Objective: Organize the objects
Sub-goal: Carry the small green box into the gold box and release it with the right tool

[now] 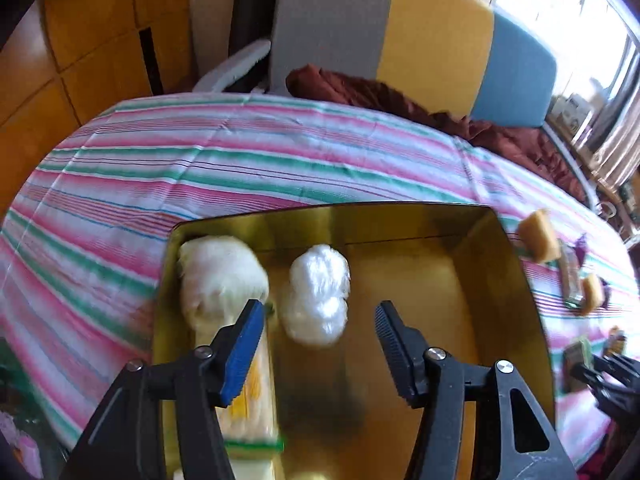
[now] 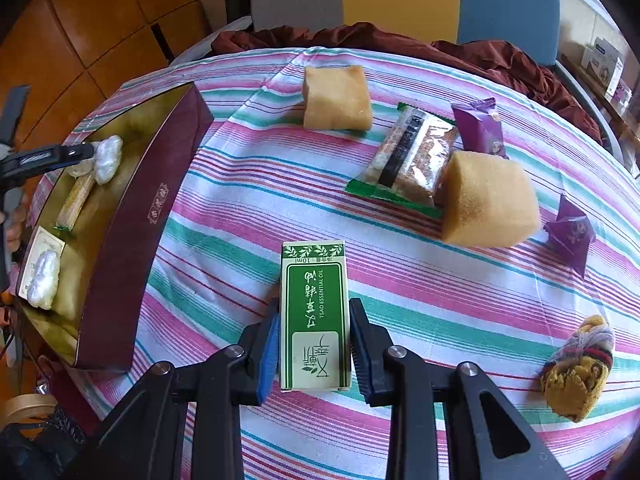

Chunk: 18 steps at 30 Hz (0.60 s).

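The right gripper (image 2: 314, 344) jaws clamp the long sides of the green essential-oil carton (image 2: 315, 316), probably light and crushable, on the near bench, while the left gripper (image 1: 320, 344) gapes empty over the box (image 1: 516, 300).

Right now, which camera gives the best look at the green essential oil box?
The right wrist view: the green essential oil box fills the centre, label readable, clamped in the right gripper. The left wrist view shows only its small, blurred edge at far right.
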{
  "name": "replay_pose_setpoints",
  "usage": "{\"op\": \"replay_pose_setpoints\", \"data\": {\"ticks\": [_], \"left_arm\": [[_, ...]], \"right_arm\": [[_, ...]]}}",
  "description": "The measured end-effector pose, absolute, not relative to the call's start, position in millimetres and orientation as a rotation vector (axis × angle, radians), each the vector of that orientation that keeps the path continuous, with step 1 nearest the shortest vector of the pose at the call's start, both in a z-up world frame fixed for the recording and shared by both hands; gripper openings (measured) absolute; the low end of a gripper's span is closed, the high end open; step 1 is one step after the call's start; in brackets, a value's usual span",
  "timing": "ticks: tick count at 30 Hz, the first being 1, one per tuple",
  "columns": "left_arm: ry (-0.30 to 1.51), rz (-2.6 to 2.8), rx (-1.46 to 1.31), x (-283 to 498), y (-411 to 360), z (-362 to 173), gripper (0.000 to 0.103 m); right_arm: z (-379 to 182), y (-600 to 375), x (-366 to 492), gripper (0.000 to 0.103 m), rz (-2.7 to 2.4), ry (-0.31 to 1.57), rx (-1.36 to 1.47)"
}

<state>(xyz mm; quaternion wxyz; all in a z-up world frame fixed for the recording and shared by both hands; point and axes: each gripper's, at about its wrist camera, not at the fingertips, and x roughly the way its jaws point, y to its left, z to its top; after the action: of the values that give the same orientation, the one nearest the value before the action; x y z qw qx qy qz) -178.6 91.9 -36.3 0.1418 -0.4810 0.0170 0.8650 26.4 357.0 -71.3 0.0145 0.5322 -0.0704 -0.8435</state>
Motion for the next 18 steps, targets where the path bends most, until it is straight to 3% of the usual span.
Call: {"op": "replay_pose_setpoints", "data": {"ticks": [7,18], "left_arm": [[-0.069,2.582,-1.250,-115,49,-6,0.076],[-0.141,2.630,-1.201,-59,9,1,0.077]], "right_arm": [[-47,354,34,0.031,-2.658,-0.330,1.584],[11,230,-5,0.031,-2.472,-0.287,1.405]]}}
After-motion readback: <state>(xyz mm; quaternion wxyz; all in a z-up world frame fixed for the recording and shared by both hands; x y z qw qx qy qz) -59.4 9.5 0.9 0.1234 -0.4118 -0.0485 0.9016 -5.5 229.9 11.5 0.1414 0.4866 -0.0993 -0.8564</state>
